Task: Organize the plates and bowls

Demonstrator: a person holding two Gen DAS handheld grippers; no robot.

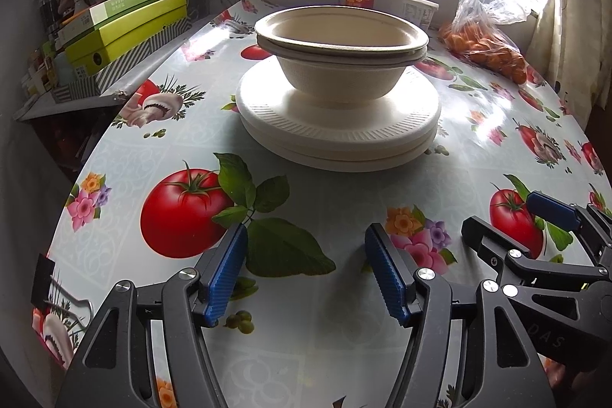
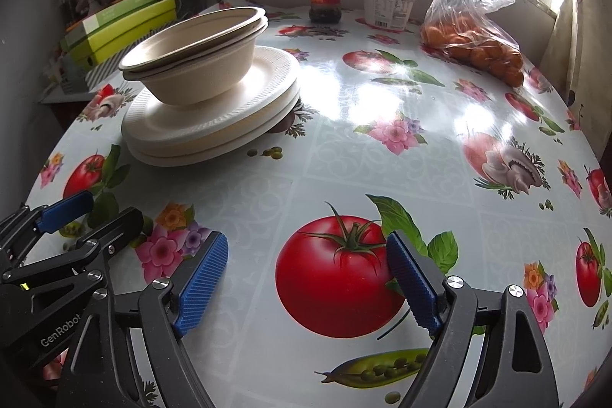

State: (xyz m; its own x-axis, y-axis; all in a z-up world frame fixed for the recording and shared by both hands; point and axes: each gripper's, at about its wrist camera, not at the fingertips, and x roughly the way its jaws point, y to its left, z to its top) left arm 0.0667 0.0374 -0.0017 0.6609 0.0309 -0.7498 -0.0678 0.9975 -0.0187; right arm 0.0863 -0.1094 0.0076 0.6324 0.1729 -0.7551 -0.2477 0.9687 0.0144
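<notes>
Your two wrist cameras sit low, side by side, both angled down over the table (image 1: 313,331) toward the windows, sharing the nearby plate stack (image 1: 338,125).
</notes>
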